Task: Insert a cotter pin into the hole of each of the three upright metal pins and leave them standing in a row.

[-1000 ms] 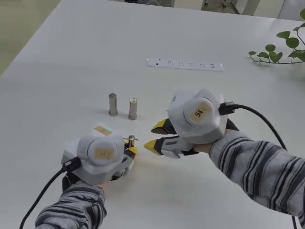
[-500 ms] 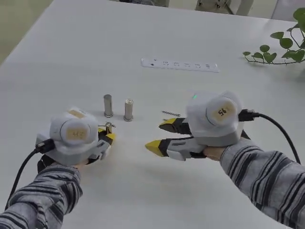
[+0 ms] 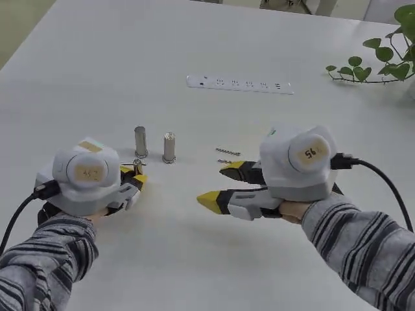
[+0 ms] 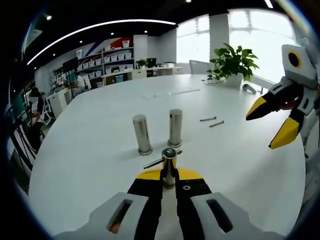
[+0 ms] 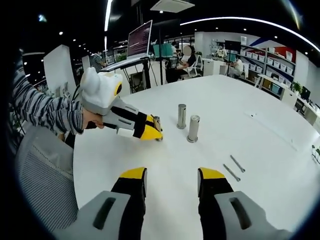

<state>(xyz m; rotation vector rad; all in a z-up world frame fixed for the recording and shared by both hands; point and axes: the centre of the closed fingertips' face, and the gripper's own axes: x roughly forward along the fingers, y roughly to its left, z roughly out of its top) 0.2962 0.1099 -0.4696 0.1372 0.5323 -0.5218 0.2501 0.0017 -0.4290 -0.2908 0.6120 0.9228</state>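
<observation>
clamping a metal pin [image 4: 169, 161], cotter pin [image 4: 154, 162] through it, are the left tongs [image 4: 169, 176] — right tongs [image 5: 172, 175] gape apart.

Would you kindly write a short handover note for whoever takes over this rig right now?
Grippers: left gripper has its jaws shut on a metal pin with a cotter pin through its hole. The right gripper is open and empty.
Things: two bare upright pins stand side by side; two loose cotter pins lie on the table beside them.
Done: one pin fitted.
Left: stand it in the row, fit the other two.
</observation>
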